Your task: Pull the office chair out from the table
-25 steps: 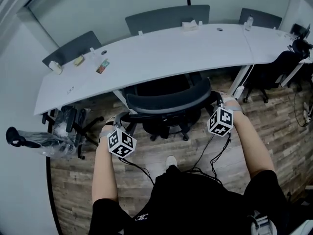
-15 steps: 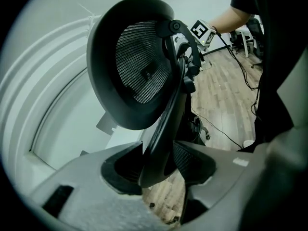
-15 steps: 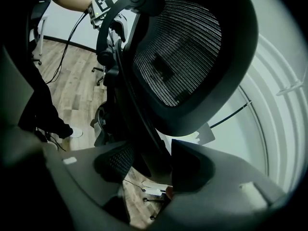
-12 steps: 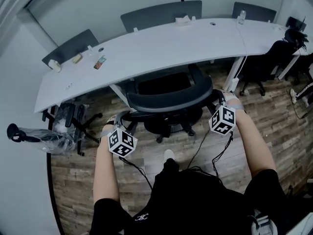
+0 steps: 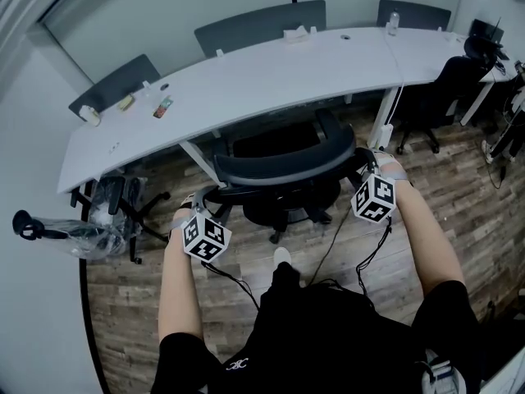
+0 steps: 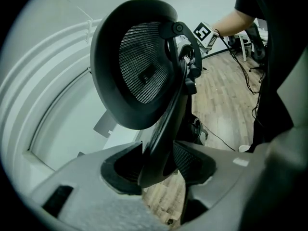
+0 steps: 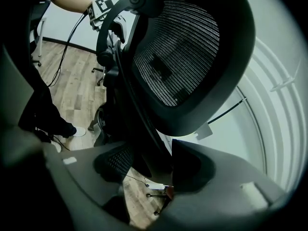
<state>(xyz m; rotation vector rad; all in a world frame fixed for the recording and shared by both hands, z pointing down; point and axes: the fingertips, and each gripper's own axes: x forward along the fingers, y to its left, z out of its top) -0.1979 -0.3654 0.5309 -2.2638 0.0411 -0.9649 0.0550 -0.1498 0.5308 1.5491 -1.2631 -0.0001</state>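
Note:
The black mesh-backed office chair [image 5: 283, 167] stands at the white curved table [image 5: 246, 89], its seat partly under the table's edge. My left gripper [image 5: 201, 199] is shut on the left end of the backrest's frame, and my right gripper [image 5: 367, 167] is shut on the right end. In the left gripper view the black frame bar [image 6: 161, 129] runs down between the pads of the gripper [image 6: 159, 165], below the mesh back [image 6: 139, 66]. The right gripper view shows its gripper [image 7: 154, 165] clamped on the frame in the same way, with the mesh back [image 7: 187, 57] above.
Another black chair [image 5: 443, 89] stands at the right under the table. A plastic-wrapped chair [image 5: 107, 212] stands at the left. Grey panels [image 5: 258, 23] line the table's far side. Small items [image 5: 162, 107] lie on the table. Cables [image 5: 344, 236] hang over the wooden floor by the person's shoe [image 5: 283, 258].
The chair has rolled back from the table toward the person, with both grippers staying clamped on its backrest. More of the seat shows from under the table's edge.

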